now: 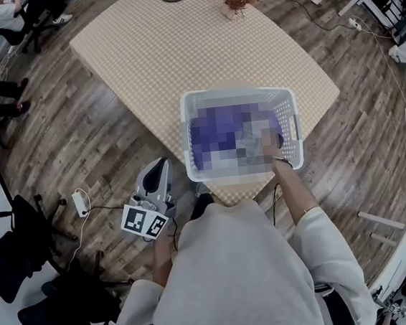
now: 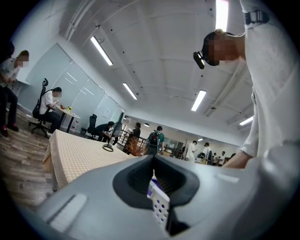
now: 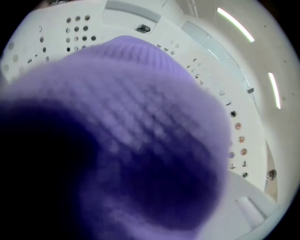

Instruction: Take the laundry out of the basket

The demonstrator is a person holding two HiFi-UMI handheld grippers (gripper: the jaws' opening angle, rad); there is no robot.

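Right gripper (image 1: pixel 274 143) inside white laundry basket (image 1: pixel 292 105), clamped on purple knit cloth (image 3: pixel 140 117). Left gripper (image 1: pixel 159 167) clenched, empty, at basket's 8 o'clock.

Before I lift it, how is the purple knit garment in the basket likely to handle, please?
The purple knit garment looks soft and ribbed, so it will probably droop and stretch rather than keep its shape. It mounds loosely inside the white basket, so it is likely light, though it may snag on the wall holes.
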